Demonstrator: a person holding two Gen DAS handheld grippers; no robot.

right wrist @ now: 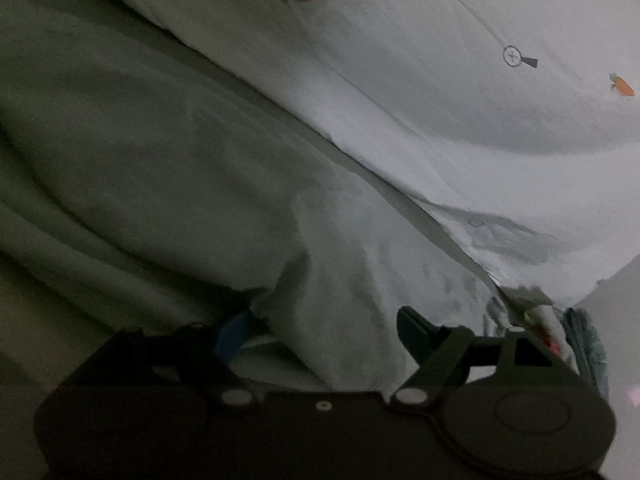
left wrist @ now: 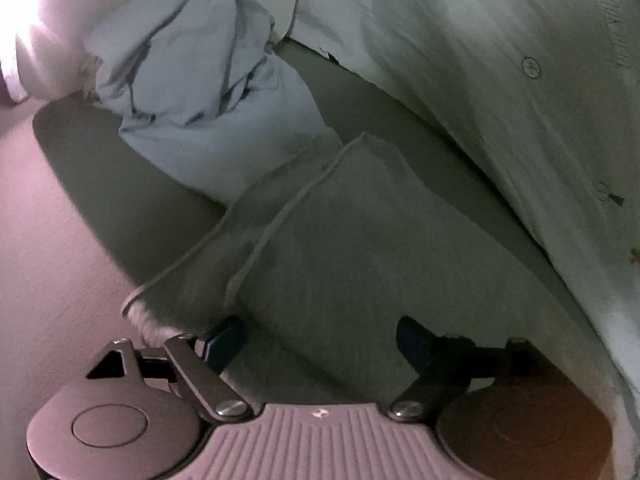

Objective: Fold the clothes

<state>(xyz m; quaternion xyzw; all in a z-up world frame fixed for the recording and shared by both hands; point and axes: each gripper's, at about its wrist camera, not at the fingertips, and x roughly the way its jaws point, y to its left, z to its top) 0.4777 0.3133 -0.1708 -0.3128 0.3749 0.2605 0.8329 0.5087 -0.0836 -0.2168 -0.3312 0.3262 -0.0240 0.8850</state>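
A pale grey-green garment [left wrist: 352,248] with a stitched hem lies folded right in front of my left gripper [left wrist: 320,344]. Its jaws stand wide apart, with the cloth lying loosely between them and the left fingertip [left wrist: 226,340] at the hem's corner. In the right wrist view the same pale cloth [right wrist: 160,152] spreads to the left and bulges up between the wide jaws of my right gripper [right wrist: 326,336]. The blue left pad [right wrist: 234,338] is partly tucked under a fold. Neither gripper visibly pinches the cloth.
A crumpled light blue garment [left wrist: 192,88] lies beyond the pale one. A white sheet printed with carrots [right wrist: 440,92] and buttons [left wrist: 500,80] covers the far side. Teal and coloured fabric [right wrist: 584,340] sits at the right edge. A pinkish surface [left wrist: 48,248] lies to the left.
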